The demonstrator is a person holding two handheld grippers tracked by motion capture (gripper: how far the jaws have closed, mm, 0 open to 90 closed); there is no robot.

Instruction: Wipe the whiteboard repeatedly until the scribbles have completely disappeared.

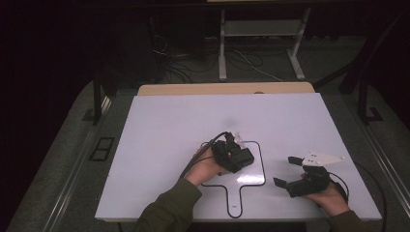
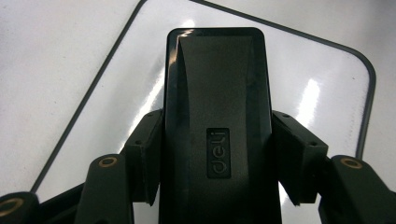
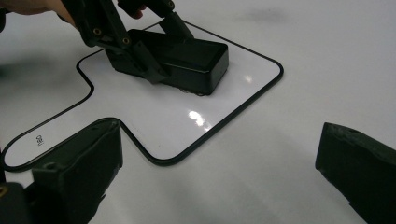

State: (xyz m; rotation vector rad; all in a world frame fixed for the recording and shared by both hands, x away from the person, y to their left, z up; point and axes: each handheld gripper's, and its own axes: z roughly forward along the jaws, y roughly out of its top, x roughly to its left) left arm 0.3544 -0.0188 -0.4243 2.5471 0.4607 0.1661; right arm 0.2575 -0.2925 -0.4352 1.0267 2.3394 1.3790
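Observation:
A black block eraser (image 1: 244,158) marked "deli" lies flat on a small paddle-shaped whiteboard (image 1: 251,179) with a black rim. My left gripper (image 1: 241,155) is shut on the eraser's two long sides, as the left gripper view shows: eraser (image 2: 217,116), pads (image 2: 147,149) pressing it. In the right gripper view the eraser (image 3: 196,56) rests on the small board (image 3: 187,116) with the left gripper (image 3: 159,42) around it. My right gripper (image 1: 286,170) lies to the right of the board, open and holding nothing (image 3: 219,154).
The small board lies on a large white tabletop (image 1: 169,125), its handle (image 1: 234,200) pointing at the near edge. A wooden strip (image 1: 222,88) borders the far side. Beyond it are desk legs (image 1: 222,48) and cables on a dark floor.

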